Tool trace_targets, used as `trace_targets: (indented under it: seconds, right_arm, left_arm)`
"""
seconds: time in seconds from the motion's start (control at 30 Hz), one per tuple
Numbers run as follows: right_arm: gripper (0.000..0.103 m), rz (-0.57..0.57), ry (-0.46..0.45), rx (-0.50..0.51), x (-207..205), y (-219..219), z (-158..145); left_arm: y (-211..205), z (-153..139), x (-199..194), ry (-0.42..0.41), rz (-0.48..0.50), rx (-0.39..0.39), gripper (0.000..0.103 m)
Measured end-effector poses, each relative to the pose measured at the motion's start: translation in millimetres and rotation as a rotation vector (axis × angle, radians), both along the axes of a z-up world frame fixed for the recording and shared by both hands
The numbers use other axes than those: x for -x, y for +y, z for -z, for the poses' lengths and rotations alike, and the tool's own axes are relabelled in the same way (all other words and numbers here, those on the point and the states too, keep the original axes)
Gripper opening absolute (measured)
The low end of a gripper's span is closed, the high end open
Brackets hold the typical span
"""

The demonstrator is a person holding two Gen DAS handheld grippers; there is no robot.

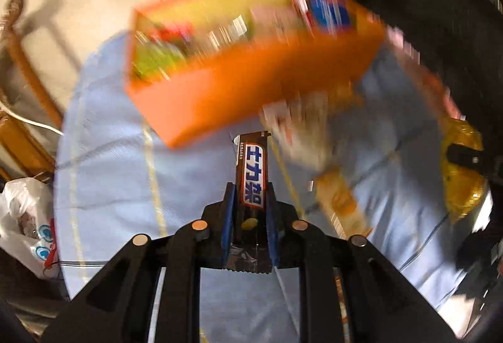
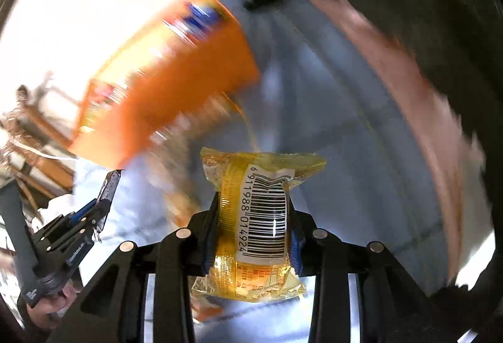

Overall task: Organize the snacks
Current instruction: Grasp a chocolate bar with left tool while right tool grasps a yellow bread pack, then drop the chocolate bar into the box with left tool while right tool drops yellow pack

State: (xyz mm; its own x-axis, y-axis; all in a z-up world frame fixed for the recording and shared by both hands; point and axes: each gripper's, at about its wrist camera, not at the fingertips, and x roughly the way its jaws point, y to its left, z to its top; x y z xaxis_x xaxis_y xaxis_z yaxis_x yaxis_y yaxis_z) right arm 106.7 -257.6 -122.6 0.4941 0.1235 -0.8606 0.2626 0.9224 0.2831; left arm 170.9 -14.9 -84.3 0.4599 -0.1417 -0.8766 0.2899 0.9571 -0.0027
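My left gripper [image 1: 250, 196] is shut on a dark brown snack bar [image 1: 251, 173] with blue and white lettering, held above the light blue tablecloth [image 1: 110, 170]. An orange box [image 1: 251, 81] holding several snack packets lies just ahead of it, blurred. My right gripper [image 2: 253, 210] is shut on a yellow transparent snack packet [image 2: 261, 201] with a barcode label. The orange box [image 2: 176, 91] shows up and to the left in the right wrist view. The left gripper [image 2: 103, 201] with its bar shows at the lower left there. The yellow packet [image 1: 459, 173] shows at the right edge of the left wrist view.
Loose snack packets [image 1: 339, 204] lie on the cloth right of the box, blurred. A white plastic bag [image 1: 28, 217] sits off the table's left edge, beside wooden furniture [image 1: 19, 141]. A pinkish blurred band [image 2: 418, 110] runs along the cloth's right side.
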Motion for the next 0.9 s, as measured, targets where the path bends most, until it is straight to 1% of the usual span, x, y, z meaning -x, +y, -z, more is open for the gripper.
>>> trace_targets:
  seconds: [0.03, 0.07, 0.1, 0.13, 0.17, 0.23, 0.27, 0.3, 0.33, 0.4, 0.43, 0.5, 0.53, 0.6, 0.63, 0.67, 0.7, 0.73, 0.77, 0.8, 0.83, 0.9]
  right_arm:
    - [0.036, -0.036, -0.047, 0.006, -13, -1, -17]
    - [0.035, -0.062, -0.072, 0.010, -22, -2, -27]
    - [0.035, -0.098, -0.102, 0.004, -42, -1, -40]
    - [0.035, -0.115, -0.122, -0.004, -54, -6, -55]
    - [0.035, -0.135, -0.143, -0.010, -72, -8, -65]
    - [0.035, -0.185, -0.176, 0.006, -109, -7, -92]
    - [0.035, -0.201, -0.184, 0.014, -121, -5, -99]
    - [0.035, -0.221, -0.186, 0.019, -139, -2, -109]
    - [0.035, -0.242, -0.185, 0.025, -154, 1, -116]
    - [0.035, -0.267, -0.191, 0.038, -178, 10, -125]
    - [0.035, -0.277, -0.194, 0.040, -182, 13, -129]
    - [0.035, -0.276, -0.199, 0.035, -194, 15, -131]
    - [0.035, -0.276, -0.200, 0.047, -195, 17, -134]
    - [0.036, -0.277, -0.206, 0.068, -199, 22, -136]
    - [0.036, -0.282, -0.206, 0.071, -203, 25, -135]
    - [0.053, -0.293, -0.205, 0.077, -204, 30, -135]
    - [0.076, -0.324, -0.198, 0.109, -206, 36, -131]
    - [0.099, -0.349, -0.193, 0.171, -203, 44, -127]
    - [0.099, -0.355, -0.228, 0.227, -194, 50, -127]
    - [0.099, -0.374, -0.247, 0.254, -187, 54, -126]
    - [0.099, -0.395, -0.250, 0.267, -176, 56, -122]
    - [0.099, -0.381, -0.238, 0.238, -149, 52, -114]
  left_arm:
    - [2, -16, -4, -0.036, -0.021, 0.006, 0.017]
    - [6, -29, -11, -0.059, -0.035, 0.015, 0.017]
    - [9, -45, -23, -0.100, -0.063, 0.030, 0.017]
    - [11, -57, -37, -0.124, -0.092, 0.030, 0.017]
    - [12, -68, -52, -0.134, -0.125, 0.032, 0.017]
    - [22, -81, -74, -0.138, -0.173, 0.065, 0.017]
    - [25, -87, -85, -0.143, -0.195, 0.064, 0.017]
    - [27, -93, -99, -0.162, -0.222, 0.040, 0.017]
    - [24, -94, -109, -0.173, -0.232, 0.026, 0.017]
    - [31, -97, -126, -0.154, -0.265, 0.010, 0.017]
    - [33, -98, -133, -0.154, -0.266, 0.019, 0.017]
    - [35, -99, -144, -0.163, -0.269, -0.003, 0.017]
    - [36, -101, -147, -0.164, -0.266, -0.002, 0.017]
    - [36, -100, -151, -0.159, -0.258, 0.026, 0.017]
    - [37, -99, -154, -0.159, -0.254, 0.035, 0.019]
    - [36, -98, -156, -0.160, -0.252, 0.036, 0.055]
    - [34, -97, -158, -0.158, -0.256, 0.018, 0.084]
    - [30, -95, -156, -0.178, -0.283, -0.025, 0.095]
    - [27, -94, -153, -0.213, -0.285, -0.037, 0.099]
    - [27, -90, -148, -0.232, -0.246, -0.024, 0.099]
    - [28, -88, -145, -0.231, -0.234, -0.018, 0.099]
    - [37, -80, -131, -0.241, -0.267, -0.015, 0.099]
